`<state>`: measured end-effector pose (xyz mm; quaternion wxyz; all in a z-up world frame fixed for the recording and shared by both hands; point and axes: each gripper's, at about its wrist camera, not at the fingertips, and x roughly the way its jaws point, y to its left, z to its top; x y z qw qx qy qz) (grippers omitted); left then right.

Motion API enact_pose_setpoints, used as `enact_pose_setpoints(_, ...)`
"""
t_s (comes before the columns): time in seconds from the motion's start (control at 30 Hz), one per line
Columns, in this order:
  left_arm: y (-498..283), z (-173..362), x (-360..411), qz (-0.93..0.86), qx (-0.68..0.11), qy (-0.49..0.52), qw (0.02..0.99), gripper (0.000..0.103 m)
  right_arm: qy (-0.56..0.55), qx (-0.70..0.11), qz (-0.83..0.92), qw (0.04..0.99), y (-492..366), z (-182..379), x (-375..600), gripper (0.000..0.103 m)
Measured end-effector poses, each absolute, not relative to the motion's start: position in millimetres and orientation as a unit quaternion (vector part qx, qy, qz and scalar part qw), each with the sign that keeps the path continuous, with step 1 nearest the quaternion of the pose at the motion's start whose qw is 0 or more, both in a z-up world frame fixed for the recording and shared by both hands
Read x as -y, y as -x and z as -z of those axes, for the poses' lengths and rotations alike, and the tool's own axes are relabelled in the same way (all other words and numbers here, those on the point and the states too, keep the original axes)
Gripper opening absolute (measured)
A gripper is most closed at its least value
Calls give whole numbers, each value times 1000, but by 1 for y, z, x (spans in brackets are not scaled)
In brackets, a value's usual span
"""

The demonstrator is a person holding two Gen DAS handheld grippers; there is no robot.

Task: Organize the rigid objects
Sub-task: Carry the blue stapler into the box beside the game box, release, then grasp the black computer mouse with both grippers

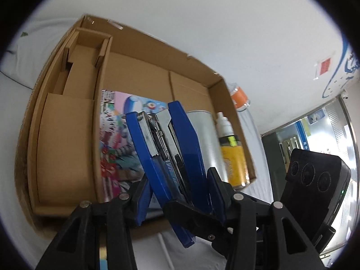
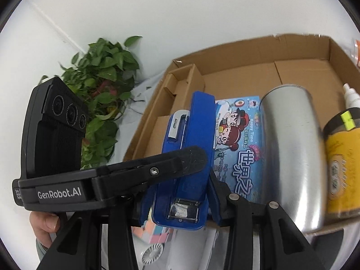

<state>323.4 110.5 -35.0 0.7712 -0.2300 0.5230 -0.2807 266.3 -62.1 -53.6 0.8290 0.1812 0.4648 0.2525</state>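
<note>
1 cardboard box [image 1: 139, 72], 1 blue stapler [image 2: 191, 148], 1 cartoon-print game box [image 2: 238, 135], 1 steel tumbler [image 2: 290, 144], 1 yellow spray bottle [image 1: 231, 148]. Both grippers are on the stapler at the box's near edge: right gripper [image 2: 180, 204] jaws narrowed on its sides, left gripper [image 1: 177, 189] jaws clamped across its blue body, the stapler hinged open. Worktop [image 1: 22, 51] has a white cloth; white wall, potted plant [image 2: 103, 85], orange-banded glass [image 1: 240, 96].
</note>
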Motion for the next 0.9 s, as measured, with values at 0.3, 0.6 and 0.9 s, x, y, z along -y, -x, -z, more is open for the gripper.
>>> enact_pose_setpoints(0.3,-335,48,-119,223,-533,198,792,54,-169,-481,-233,828,-273,91,39,41)
enact_pose_setpoints(0.6,-276,-4,-153,160,-425,169,875,57,-103,-422,-212,875,-223,67,49,87)
enact_pose_setpoints(0.9,-182,-1,-116,186,-377,139,897,83,-32,-392,-87,915,-119,91,166,101)
